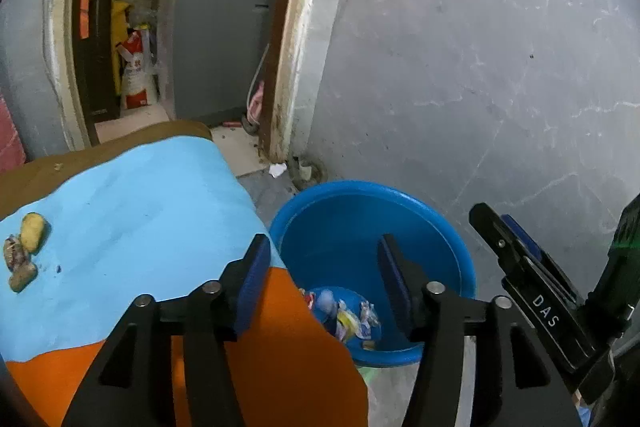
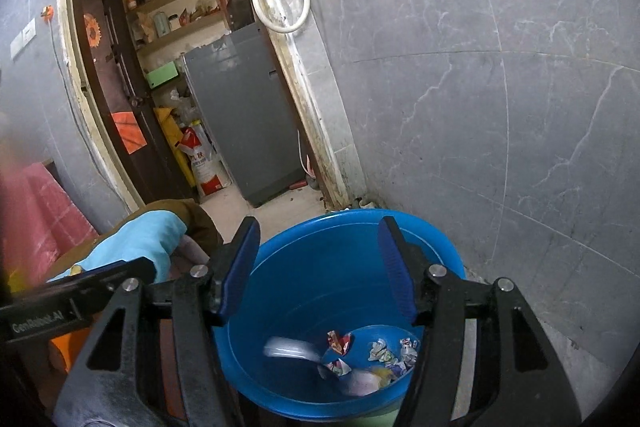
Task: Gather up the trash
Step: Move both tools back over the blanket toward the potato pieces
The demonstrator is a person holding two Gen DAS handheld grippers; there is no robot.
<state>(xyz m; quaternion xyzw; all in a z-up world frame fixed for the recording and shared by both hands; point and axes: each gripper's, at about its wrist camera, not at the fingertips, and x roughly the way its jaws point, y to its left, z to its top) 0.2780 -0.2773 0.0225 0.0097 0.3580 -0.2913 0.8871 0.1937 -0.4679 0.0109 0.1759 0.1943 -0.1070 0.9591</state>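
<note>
A blue bucket (image 1: 432,227) stands on the floor beside the table, with several crumpled wrappers (image 1: 352,319) at its bottom. My left gripper (image 1: 320,267) is open and empty above the table edge and the bucket. My right gripper (image 2: 318,267) is open and empty over the bucket (image 2: 280,327); wrappers (image 2: 384,351) lie inside and a blurred pale piece (image 2: 288,349) is in mid-air in it. The right gripper also shows in the left wrist view (image 1: 516,247). Yellowish scraps (image 1: 32,233) and a crumpled wrapper (image 1: 15,253) lie on the table's light blue sheet (image 1: 132,211) at far left.
An orange sheet (image 1: 288,355) covers the table's near edge. A grey marble wall (image 1: 480,67) stands right behind the bucket. An open doorway with a grey appliance (image 1: 216,47) and bags is beyond the table. A white scrap (image 1: 277,169) lies on the floor.
</note>
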